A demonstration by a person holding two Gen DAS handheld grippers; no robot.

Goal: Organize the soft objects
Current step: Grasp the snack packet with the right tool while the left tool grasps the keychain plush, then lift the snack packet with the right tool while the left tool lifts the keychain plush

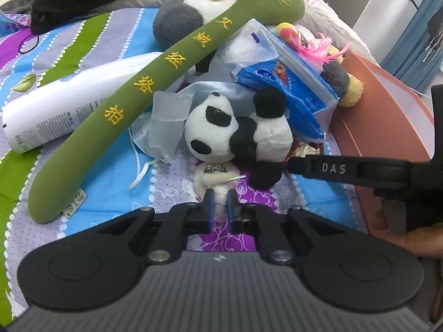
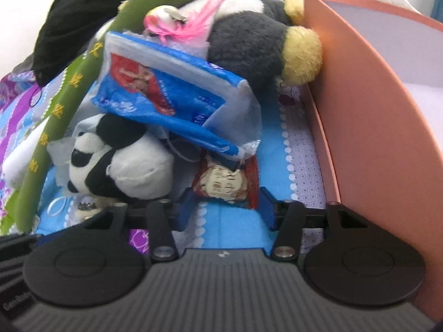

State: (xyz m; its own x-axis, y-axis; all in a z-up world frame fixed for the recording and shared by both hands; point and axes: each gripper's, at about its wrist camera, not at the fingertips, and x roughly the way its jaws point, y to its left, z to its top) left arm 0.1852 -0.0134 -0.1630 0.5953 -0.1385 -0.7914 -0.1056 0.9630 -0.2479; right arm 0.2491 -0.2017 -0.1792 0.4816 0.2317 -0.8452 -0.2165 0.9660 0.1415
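Bedspread [image 1: 116, 193] clutter crowds the orange box [image 2: 382, 127] wall (little room), left gripper [image 1: 220, 207] jaws clenched on a small white toy [image 1: 213, 177] below the panda [image 1: 221, 127], right gripper [image 2: 225, 210] jaws flanking a red packet [image 2: 224, 185].

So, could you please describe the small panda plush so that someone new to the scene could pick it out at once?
Start at the long green plush stick with yellow embroidered characters lying across the patterned bedspread. Just right of its middle, under the blue plastic packet, lies the small black-and-white panda plush. It is the only black-and-white toy; the plush behind is grey with yellow tips.
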